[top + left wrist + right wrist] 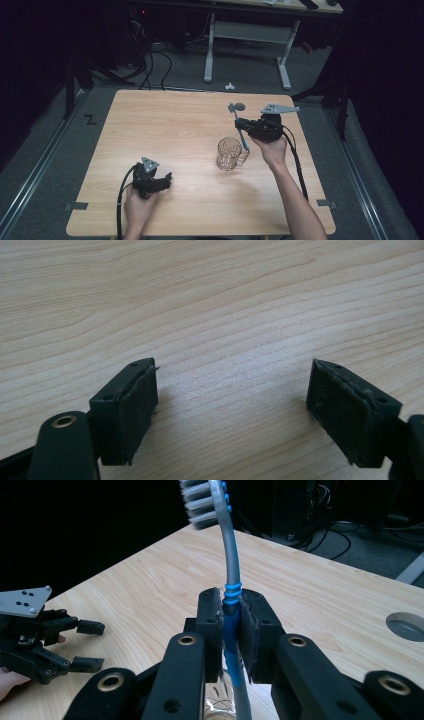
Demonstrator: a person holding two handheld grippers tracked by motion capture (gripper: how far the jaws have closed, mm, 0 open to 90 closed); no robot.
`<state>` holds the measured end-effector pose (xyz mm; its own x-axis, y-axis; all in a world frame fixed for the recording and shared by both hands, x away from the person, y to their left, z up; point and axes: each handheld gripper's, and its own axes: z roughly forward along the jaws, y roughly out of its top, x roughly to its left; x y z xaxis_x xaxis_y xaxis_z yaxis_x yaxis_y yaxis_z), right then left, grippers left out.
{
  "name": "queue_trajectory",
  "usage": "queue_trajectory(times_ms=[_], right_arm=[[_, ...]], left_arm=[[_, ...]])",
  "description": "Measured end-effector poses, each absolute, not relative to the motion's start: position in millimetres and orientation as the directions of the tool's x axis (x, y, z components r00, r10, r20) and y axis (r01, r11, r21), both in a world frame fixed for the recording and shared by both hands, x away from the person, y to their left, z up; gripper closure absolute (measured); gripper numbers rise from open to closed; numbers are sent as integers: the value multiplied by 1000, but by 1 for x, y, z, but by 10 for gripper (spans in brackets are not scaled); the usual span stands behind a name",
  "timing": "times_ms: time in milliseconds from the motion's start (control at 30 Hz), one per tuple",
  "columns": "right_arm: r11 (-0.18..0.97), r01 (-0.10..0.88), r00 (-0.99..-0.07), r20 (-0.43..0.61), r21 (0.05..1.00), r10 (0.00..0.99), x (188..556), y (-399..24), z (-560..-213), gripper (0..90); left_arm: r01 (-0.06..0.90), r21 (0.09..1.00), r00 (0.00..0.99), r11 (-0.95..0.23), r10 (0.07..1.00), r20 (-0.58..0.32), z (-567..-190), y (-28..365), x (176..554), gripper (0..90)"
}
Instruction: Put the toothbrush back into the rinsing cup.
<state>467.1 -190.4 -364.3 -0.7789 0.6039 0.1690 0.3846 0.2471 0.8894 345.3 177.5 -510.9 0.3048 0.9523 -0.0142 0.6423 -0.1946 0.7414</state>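
Black padded fingers of the right gripper [230, 630] clamp a grey-and-blue toothbrush [226, 555], bristled head up, above a faceted clear glass mug [229, 154] on the pale wood-grain desk [165, 130]; left gripper [232, 405] fingers gape, empty.

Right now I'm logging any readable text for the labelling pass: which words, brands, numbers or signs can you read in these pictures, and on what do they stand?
"Z": a black mark shaped like that letter on the grey floor left of the table; it may be tape rather than writing.
No print shows on the toothbrush, the glass mug or either tool.
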Motion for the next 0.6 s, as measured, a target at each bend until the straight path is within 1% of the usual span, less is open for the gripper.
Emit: queue_trajectory(times_ms=[600], right_arm=[[255, 385, -776, 162, 887, 609, 467, -191, -366, 798]], left_arm=[[642, 742, 304, -194, 953, -13, -511, 177, 345, 210]])
